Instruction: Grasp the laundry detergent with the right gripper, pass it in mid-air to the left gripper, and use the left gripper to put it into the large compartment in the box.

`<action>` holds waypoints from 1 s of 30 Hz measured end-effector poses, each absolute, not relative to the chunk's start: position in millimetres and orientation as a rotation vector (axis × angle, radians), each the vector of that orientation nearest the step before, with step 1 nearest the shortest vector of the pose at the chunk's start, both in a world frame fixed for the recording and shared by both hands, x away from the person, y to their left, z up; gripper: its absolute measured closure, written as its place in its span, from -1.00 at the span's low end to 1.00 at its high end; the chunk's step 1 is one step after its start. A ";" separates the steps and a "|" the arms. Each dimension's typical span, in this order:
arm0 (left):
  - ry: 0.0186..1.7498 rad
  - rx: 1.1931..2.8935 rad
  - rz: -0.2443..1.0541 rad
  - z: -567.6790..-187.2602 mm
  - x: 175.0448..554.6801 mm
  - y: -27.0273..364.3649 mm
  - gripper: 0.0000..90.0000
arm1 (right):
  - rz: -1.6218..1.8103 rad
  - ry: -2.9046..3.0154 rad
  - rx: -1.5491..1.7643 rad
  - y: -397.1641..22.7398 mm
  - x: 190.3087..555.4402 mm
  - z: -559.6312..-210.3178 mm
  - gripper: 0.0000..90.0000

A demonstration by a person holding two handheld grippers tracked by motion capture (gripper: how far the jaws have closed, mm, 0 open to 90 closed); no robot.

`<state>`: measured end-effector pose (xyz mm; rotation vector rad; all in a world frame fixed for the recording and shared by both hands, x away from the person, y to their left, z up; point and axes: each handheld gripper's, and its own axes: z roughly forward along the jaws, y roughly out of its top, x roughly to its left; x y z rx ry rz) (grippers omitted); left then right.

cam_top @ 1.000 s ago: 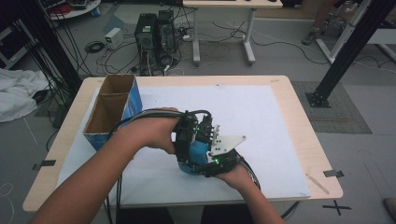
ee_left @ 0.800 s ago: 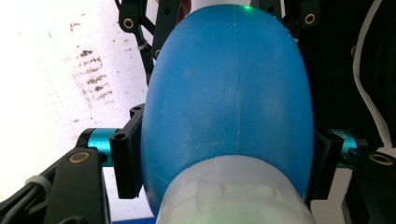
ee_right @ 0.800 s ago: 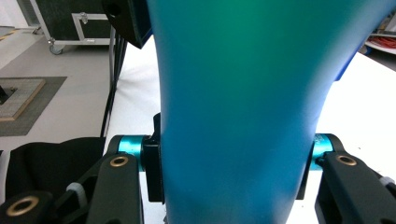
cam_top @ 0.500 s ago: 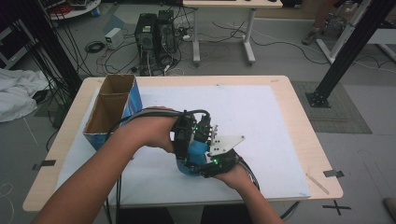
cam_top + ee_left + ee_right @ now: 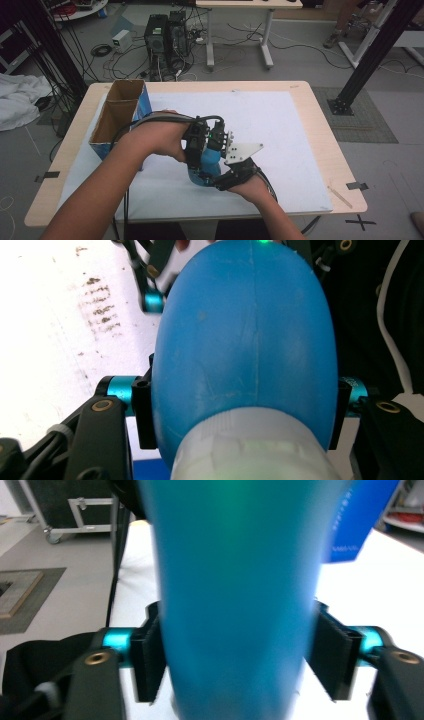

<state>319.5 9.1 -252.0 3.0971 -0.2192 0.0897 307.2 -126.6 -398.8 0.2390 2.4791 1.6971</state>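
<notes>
Over the white mat (image 5: pixel 280 130), the left gripper (image 5: pixel 240 405) is clamping the blue bulb (image 5: pixel 245 340) as the right gripper (image 5: pixel 240 655), jaws just opening, is loosening around it, a handover best finished by backing straight off.

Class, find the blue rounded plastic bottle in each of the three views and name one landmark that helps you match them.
High view: blue rounded plastic bottle low centre, between both hands.
Left gripper view: centre, white part nearest the camera.
Right gripper view: centre, blurred.
Shared landmark: blue cardboard box, top right in the right gripper view.
</notes>
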 end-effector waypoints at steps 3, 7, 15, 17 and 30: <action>-0.204 3.098 0.089 -245.3 320.0 11.8 -0.14 | 1.694 2.481 0.260 -130.0 307.2 -397.3 -0.43; -0.138 3.100 0.090 -232.2 322.9 19.4 -0.14 | 1.674 2.501 0.267 -137.6 306.2 -389.1 -0.50; 0.035 3.108 0.093 -209.5 330.5 38.5 -0.15 | 1.624 2.538 0.267 -144.5 307.1 -371.1 -0.62; 0.051 3.107 0.088 -206.6 331.2 40.8 -0.15 | 1.611 2.545 0.271 -146.7 308.3 -367.5 -0.62; 0.413 3.062 0.053 -146.2 350.7 90.7 -0.15 | 1.454 2.605 0.317 -167.6 318.6 -350.0 -0.73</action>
